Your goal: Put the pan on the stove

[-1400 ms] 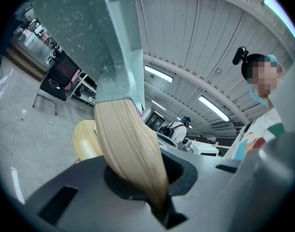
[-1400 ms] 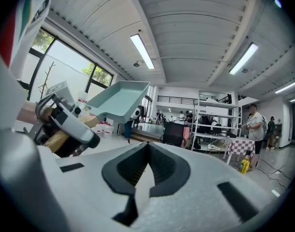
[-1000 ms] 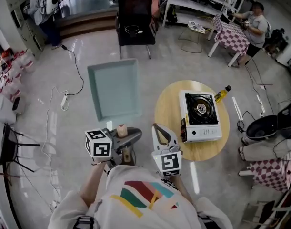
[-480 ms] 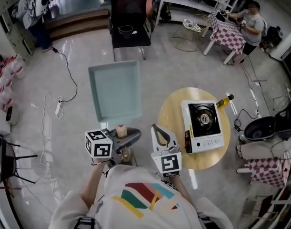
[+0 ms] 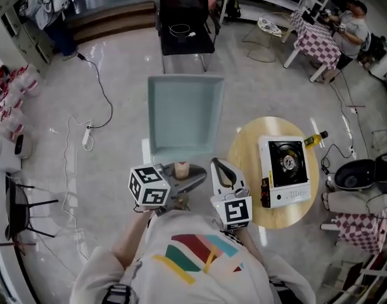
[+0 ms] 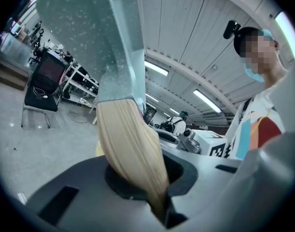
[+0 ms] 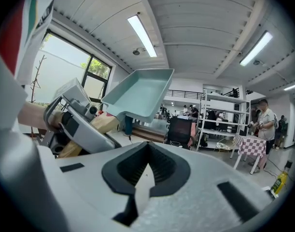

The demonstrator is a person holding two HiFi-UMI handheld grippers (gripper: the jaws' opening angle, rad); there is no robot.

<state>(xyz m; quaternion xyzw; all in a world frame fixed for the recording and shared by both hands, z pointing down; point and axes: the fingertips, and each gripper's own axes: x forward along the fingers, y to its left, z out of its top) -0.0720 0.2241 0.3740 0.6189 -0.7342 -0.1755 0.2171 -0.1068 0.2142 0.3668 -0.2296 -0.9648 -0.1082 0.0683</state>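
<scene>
Now the pan is held past the table's left edge, wooden handle clamped in the left gripper; rigid, probably front-heavy. Right gripper's jaws are closed together, empty.

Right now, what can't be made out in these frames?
- Left gripper view: the top edge cuts off the pan; only its underside shows.
- Head view: the left gripper is too small to read its jaws; its grip on the handle shows only in its own view.
- Head view: the stove is too small to read its knob; neither gripper view shows it.
- Head view: the bottle label is too small to read.
</scene>
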